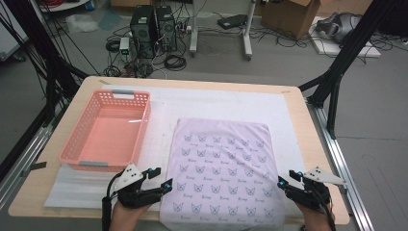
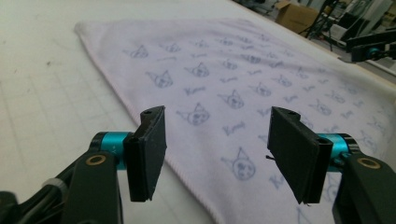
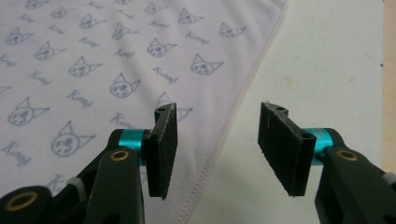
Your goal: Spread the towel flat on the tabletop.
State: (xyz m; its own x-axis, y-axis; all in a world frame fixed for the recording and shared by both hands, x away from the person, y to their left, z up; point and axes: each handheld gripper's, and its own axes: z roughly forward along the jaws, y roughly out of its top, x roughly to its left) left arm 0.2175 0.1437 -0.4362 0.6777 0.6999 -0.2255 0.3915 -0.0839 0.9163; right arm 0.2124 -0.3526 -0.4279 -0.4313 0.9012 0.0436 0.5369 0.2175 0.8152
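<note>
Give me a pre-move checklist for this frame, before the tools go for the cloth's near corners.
1. Left tool open: ok, jaws stand wide apart.
2. Right tool open: ok, jaws apart.
3. Cloth lying flat: ok, spread out with no visible folds.
4. Left tool lined up on the cloth's edge: ok, the hem runs between its jaws.
5. Right tool lined up on the edge: ok, the stitched hem sits between its jaws.
6. Pink basket out of the way: ok, apart from the cloth at the person's left; it looks empty.
</note>
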